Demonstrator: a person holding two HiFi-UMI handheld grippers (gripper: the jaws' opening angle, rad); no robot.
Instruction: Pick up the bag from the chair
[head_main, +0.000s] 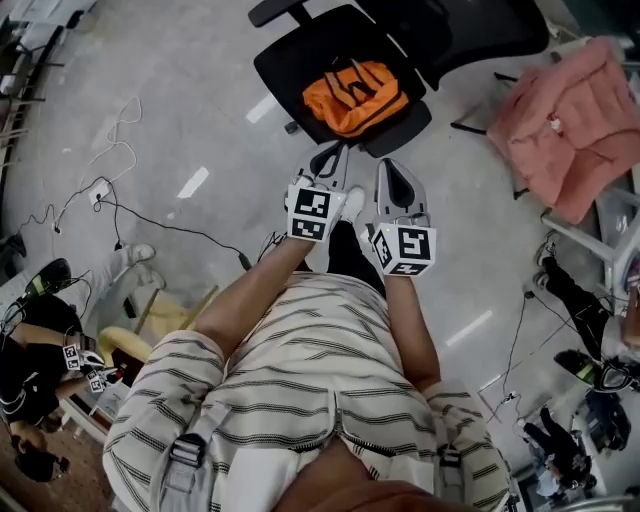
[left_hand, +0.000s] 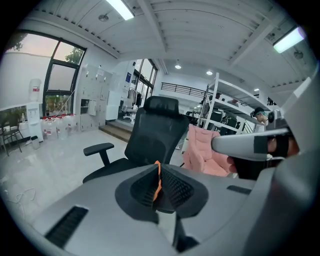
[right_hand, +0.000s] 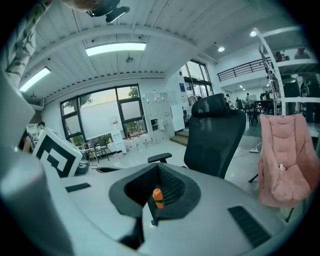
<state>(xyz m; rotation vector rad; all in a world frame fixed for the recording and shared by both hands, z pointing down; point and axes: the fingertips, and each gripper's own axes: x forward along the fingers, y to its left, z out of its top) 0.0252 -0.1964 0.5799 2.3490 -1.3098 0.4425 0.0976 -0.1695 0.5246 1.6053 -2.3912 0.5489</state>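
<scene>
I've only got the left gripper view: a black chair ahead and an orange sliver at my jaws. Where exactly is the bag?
Observer: In the head view the orange bag lies on the seat of the black chair.
Operator: Am I touching it?
Observer: No. The left gripper is on the bag's near side, apart from it.
Operator: And the other one?
Observer: The right gripper is alongside, to its right, jaws shut on nothing, also short of the bag.

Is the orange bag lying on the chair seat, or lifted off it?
On the seat: the bag lies on the black chair; the left gripper and right gripper are short of it, both shut.
</scene>
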